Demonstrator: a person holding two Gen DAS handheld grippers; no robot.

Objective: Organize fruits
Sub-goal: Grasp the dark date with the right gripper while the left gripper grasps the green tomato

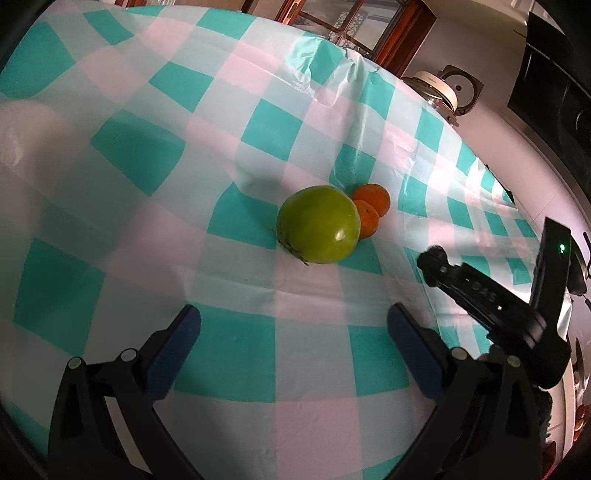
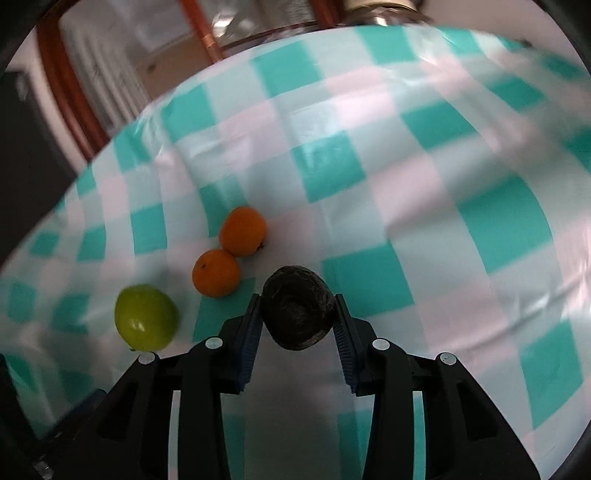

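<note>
A green apple (image 1: pixel 319 225) lies on the checkered tablecloth (image 1: pixel 147 155), with two small oranges (image 1: pixel 371 206) touching behind it. My left gripper (image 1: pixel 293 325) is open and empty, a short way in front of the apple. My right gripper (image 2: pixel 297 306) is shut on a dark avocado (image 2: pixel 297 310) and holds it above the cloth, just right of the near orange (image 2: pixel 216 273). The far orange (image 2: pixel 242 230) and the apple (image 2: pixel 146 317) lie to its left. The right gripper's body (image 1: pixel 498 306) shows at the right of the left wrist view.
The table's far edge (image 1: pixel 354 51) drops off toward a wooden-framed cabinet (image 1: pixel 369 26). A white kitchen appliance (image 1: pixel 443 88) stands beyond the table at the upper right. A glass vessel (image 2: pixel 295 14) sits at the far edge in the right wrist view.
</note>
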